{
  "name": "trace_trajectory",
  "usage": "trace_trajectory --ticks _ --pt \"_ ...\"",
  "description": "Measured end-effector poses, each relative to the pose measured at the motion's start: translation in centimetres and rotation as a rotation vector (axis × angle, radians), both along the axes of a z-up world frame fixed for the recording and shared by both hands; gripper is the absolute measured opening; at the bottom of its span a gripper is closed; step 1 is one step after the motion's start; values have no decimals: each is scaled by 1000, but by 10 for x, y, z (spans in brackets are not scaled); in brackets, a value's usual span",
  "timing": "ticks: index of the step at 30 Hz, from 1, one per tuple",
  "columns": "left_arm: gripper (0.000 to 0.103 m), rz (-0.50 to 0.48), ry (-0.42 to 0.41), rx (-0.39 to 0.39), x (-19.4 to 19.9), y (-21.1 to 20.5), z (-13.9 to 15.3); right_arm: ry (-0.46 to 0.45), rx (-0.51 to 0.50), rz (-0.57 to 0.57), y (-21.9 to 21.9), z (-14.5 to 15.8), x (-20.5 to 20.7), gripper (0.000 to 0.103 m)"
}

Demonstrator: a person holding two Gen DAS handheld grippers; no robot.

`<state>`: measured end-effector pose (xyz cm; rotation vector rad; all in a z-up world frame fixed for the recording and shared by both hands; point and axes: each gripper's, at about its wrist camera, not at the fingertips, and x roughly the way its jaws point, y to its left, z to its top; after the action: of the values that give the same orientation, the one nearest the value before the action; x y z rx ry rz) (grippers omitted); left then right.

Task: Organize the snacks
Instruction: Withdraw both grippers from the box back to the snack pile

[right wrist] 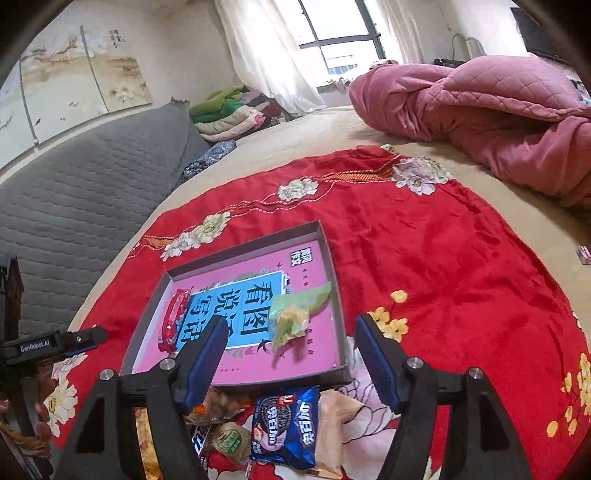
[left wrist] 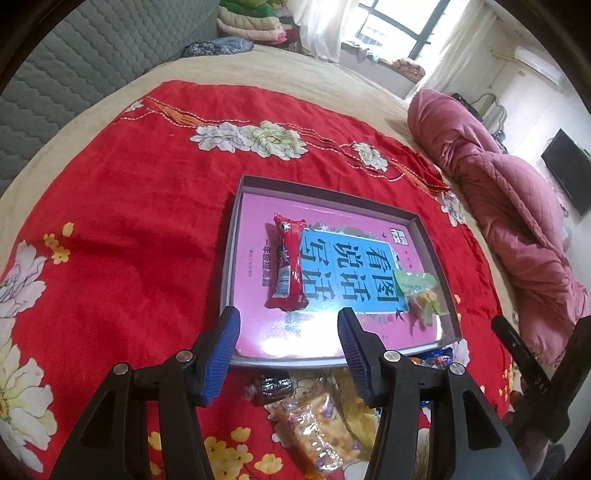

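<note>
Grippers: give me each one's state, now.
Left gripper: open, holding nothing.
Right gripper: open, holding nothing.

We see a red floral cloth [left wrist: 129,206] spread over a beige bedsheet [left wrist: 280,70]. A crumpled pink quilt [right wrist: 491,110] lies on the bed beyond the cloth's far edge. A grey quilted headboard [right wrist: 85,192] runs along one side, with folded blankets [right wrist: 229,114] stacked at its far end. Behind them, white curtains [right wrist: 266,51] hang beside a window [right wrist: 340,33], and a painted panel [right wrist: 74,81] covers the wall above the headboard.
</note>
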<state>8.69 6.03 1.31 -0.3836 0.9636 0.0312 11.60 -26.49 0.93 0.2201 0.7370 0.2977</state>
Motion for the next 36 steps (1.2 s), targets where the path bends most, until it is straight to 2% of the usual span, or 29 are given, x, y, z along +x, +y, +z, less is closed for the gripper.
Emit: trace_trajectory --ticks 10,16,23,26,36 --pt "57 -1 36 -1 -15 3 -8 30 -19 -18 -7 -5 -10 71" --pt "57 -11 68 1 -26 0 -15 47 -37 12 0 -9 -18 71" --pt "57 -33 113 -1 -38 -8 -27 70 -55 65 14 -16 -28 71" --pt "57 -41 136 -31 -43 -10 -33 67 -66 102 21 -16 -32 71" --pt "57 -79 195 -60 -51 -24 -51 68 -98 226 51 -22 -44 71"
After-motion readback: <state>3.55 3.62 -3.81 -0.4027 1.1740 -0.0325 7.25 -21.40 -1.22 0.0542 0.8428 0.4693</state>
